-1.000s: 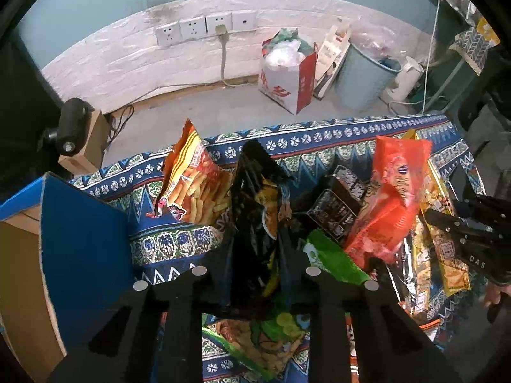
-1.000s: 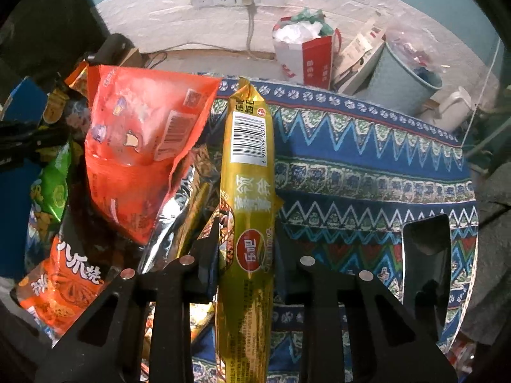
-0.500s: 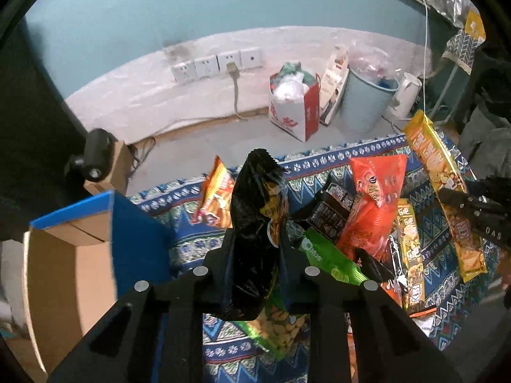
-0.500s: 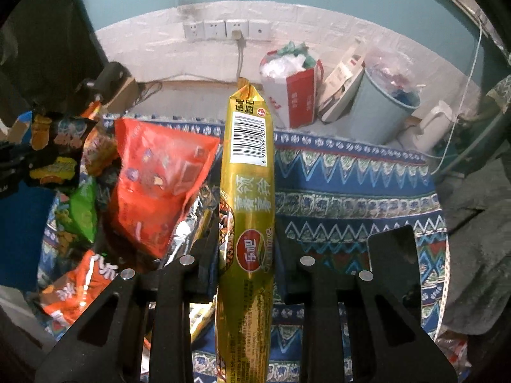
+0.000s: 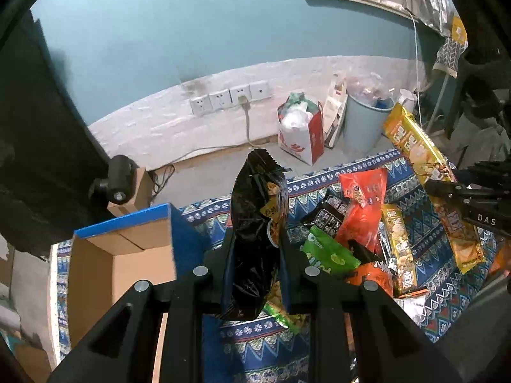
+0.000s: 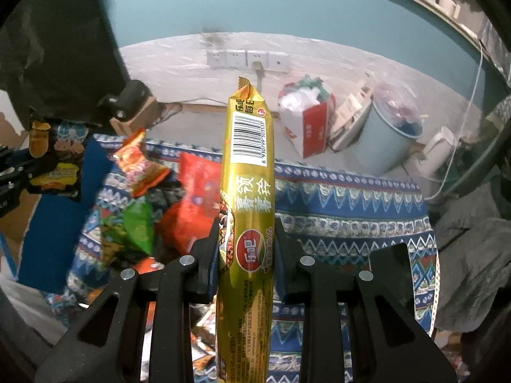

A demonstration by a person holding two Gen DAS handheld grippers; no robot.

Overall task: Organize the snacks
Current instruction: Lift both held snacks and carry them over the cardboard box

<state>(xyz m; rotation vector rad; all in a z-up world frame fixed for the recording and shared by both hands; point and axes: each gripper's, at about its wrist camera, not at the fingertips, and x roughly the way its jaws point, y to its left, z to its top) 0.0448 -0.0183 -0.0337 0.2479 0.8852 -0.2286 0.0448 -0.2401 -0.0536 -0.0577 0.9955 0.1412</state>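
Covering table: patterned blue cloth (image 6: 351, 210)

Teal wall (image 5: 191, 32) above a white lower band with four sockets (image 5: 230, 99), grey floor (image 5: 207, 172) below, pale blue bin (image 5: 364, 124) and red-and-white bag (image 5: 303, 137) far right.

Wall sockets (image 5: 230, 99) — one with a cord plugged in. Right of them: red-and-white paper bag (image 5: 301, 131), pale blue bin (image 5: 364, 124), white kettle (image 6: 439, 150).
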